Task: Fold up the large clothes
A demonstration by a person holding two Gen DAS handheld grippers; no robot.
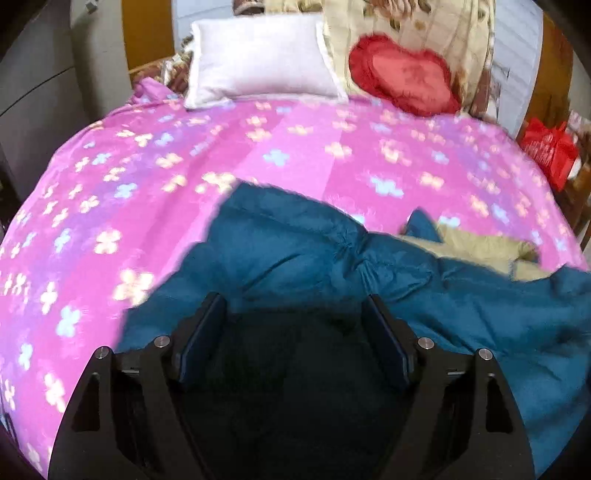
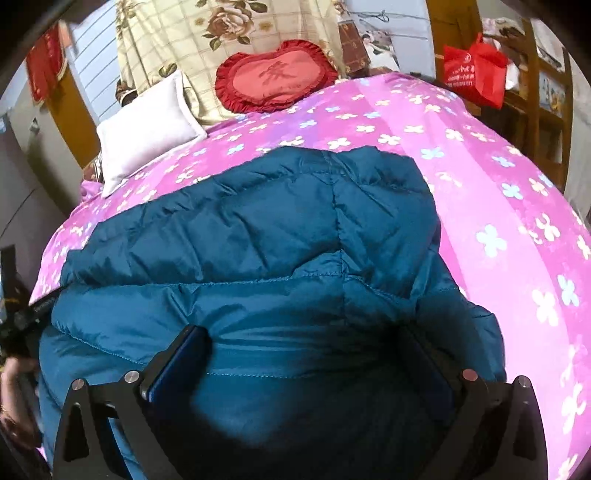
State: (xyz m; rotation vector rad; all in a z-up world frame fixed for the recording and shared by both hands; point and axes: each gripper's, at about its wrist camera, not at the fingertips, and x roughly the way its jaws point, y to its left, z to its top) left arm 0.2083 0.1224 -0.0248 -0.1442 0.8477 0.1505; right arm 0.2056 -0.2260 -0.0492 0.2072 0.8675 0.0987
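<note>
Bedspread: you see a pink flowered cover (image 2: 461,155) across the bed
Pillows: your white one (image 2: 147,125) lies beside a red heart cushion (image 2: 277,75)
Bedside: your red bag (image 2: 472,74) sits on wooden shelving

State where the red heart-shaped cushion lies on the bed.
The red heart-shaped cushion lies at the far head of the bed, against the floral quilt, right of the white pillow in both views.
</note>
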